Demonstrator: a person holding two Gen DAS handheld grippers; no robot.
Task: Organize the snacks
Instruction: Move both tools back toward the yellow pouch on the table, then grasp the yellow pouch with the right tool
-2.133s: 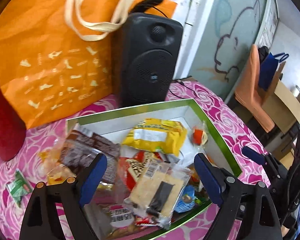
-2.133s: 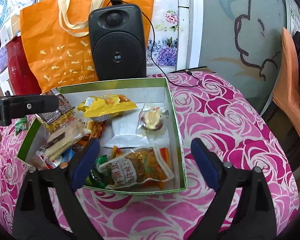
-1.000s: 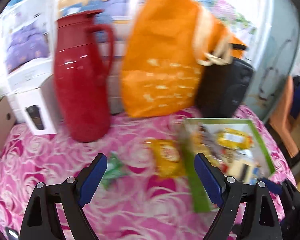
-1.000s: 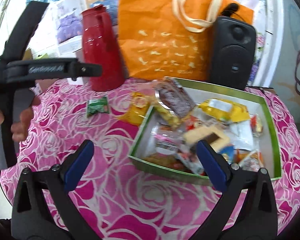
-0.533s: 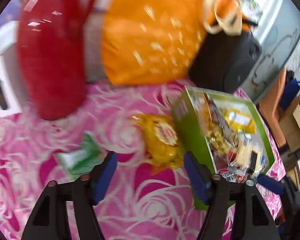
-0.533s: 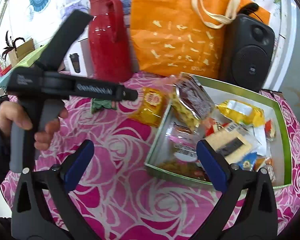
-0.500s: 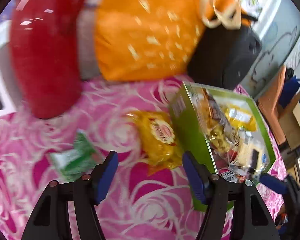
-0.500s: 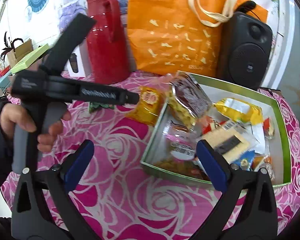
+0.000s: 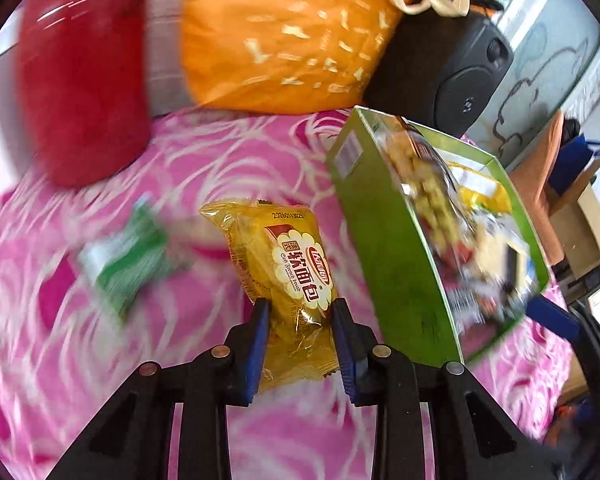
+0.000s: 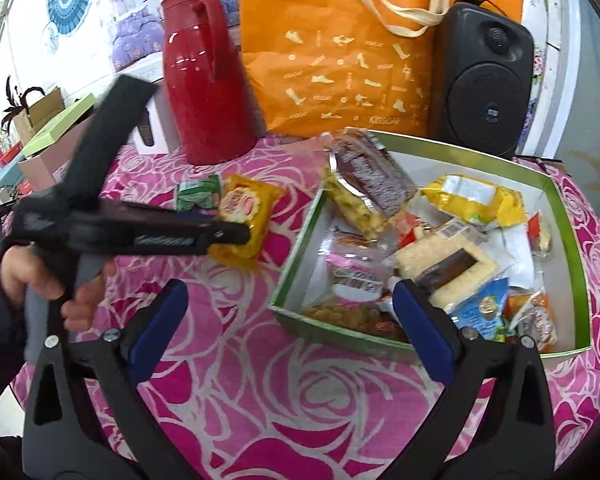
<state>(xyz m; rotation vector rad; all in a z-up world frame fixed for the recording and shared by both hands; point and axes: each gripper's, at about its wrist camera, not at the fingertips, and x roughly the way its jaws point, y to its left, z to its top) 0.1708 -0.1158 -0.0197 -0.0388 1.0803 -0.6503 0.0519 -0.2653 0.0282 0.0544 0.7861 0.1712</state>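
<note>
Left tongs: nearly closed, with both blue pads pressed against the sides of a yellow bread packet. The packet lies on the tabletop, which is covered in a pink rose-pattern cloth. The grip falls on the near part of the packet; the far part extends forward beyond the tips. In the right wrist view, the same tongs reach in from the left, held by a hand, and the packet sits at their tips.

Right tongs: wide open and empty, above the tabletop.

Green snack box: just right of the left tongs, beside the packet without touching it. In the right wrist view, the box is ahead and to the right of the right tongs. It contains many wrapped snacks. A brown-topped bag of yellow pieces leans over its left wall.

Small green packet: on the cloth, forward and to the left of the left tongs, blurred in that view.

Beyond both tongs, at the back of the tabletop: a red jug, an orange bag and a black speaker, from left to right.
</note>
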